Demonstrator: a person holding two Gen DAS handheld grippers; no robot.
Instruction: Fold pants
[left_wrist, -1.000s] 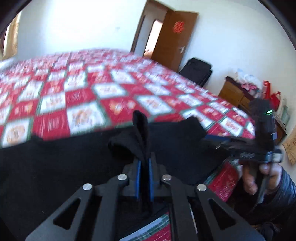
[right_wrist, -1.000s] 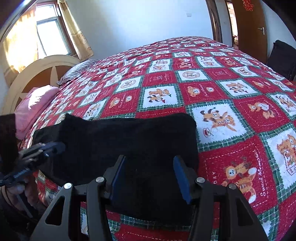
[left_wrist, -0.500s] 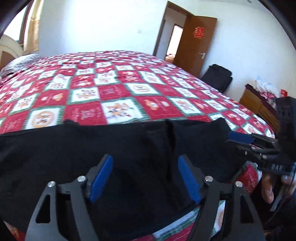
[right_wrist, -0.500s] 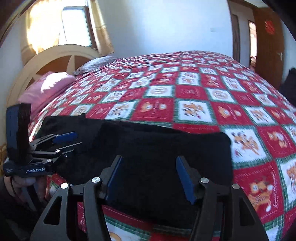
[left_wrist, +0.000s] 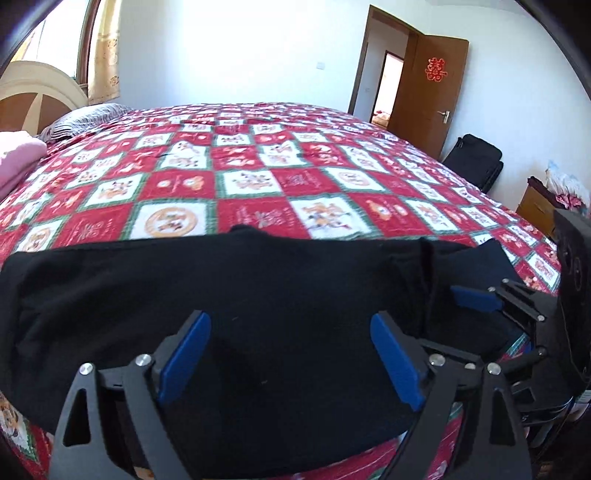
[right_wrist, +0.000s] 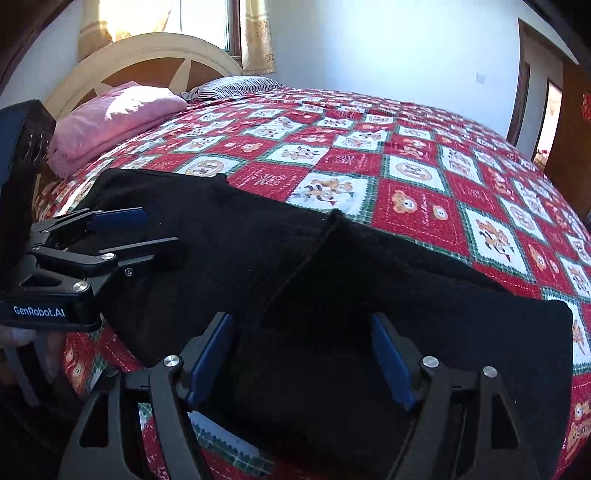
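Left wrist: tongs (left_wrist: 291, 354) wide, empty.

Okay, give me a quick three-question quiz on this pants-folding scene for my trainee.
1. True or false: the left gripper is clamped on the black pants.
2. Multiple choice: the pink blanket lies A) by the headboard, B) on the pants, C) by the door.
3. Fill in: the right gripper's jaws are ____.

Key: 1 false, jaws open, nothing between them; 2 A; 3 open.
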